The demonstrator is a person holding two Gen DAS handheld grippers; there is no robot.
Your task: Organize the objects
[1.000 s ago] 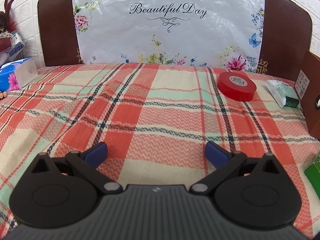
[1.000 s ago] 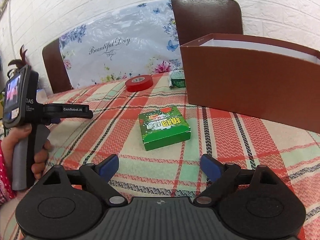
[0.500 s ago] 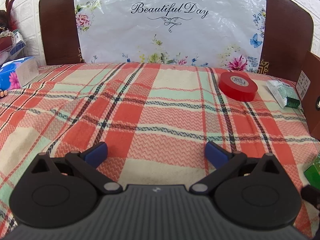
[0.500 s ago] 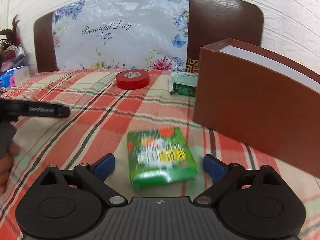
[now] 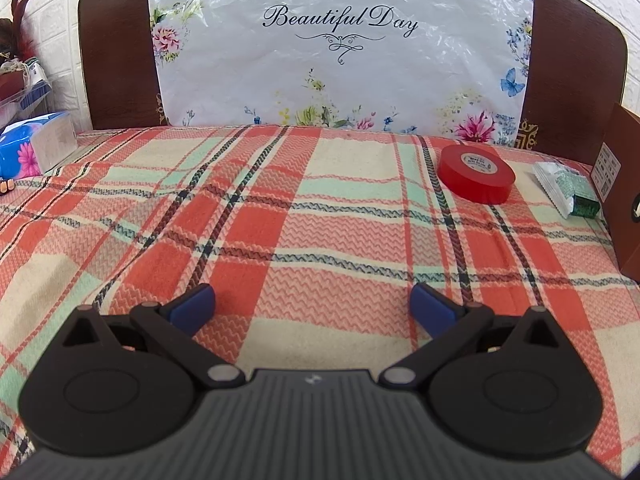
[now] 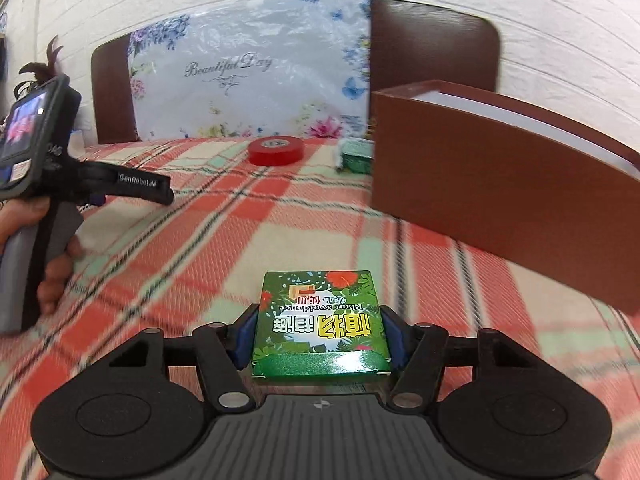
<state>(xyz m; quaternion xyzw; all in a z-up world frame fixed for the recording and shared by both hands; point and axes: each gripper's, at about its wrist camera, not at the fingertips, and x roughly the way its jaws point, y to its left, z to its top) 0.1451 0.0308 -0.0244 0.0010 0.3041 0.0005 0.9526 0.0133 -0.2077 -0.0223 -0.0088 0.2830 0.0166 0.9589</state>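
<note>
While the right gripper (image 6: 320,334) has just been closing, its two blue pads (image 6: 245,338) now sit against the left and right sides of a green box (image 6: 320,320), which fills the gap between them. That box lies flat in the grip with its printed top up, the lettering upside down to the camera, and its near edge close to the gripper body. Whether it is lifted clear of the plaid cloth (image 6: 280,236) cannot be told; the background is smeared with blur while the box itself is sharp.

Far right of the held box stands a brown box (image 6: 500,192), open at the top with a white lining showing along its rim. Beyond it, near the far edge of the cloth, a red tape roll (image 6: 276,151) lies flat, and just right of the roll a small green-and-white packet (image 6: 354,158) rests close against the brown box's far left corner.

At the left, a hand (image 6: 52,268) grips the handle of the left gripper (image 5: 312,306). Seen from its own camera, that gripper's jaws are spread wide over bare cloth, with nothing between the pads and nothing touching them. From that view the tape roll (image 5: 476,178) lies far right, the packet (image 5: 568,188) further right again, and the brown box (image 5: 624,200) at the right edge. A floral sheet (image 5: 340,52) hangs over a dark chair back (image 5: 116,60) at the far side.
</note>
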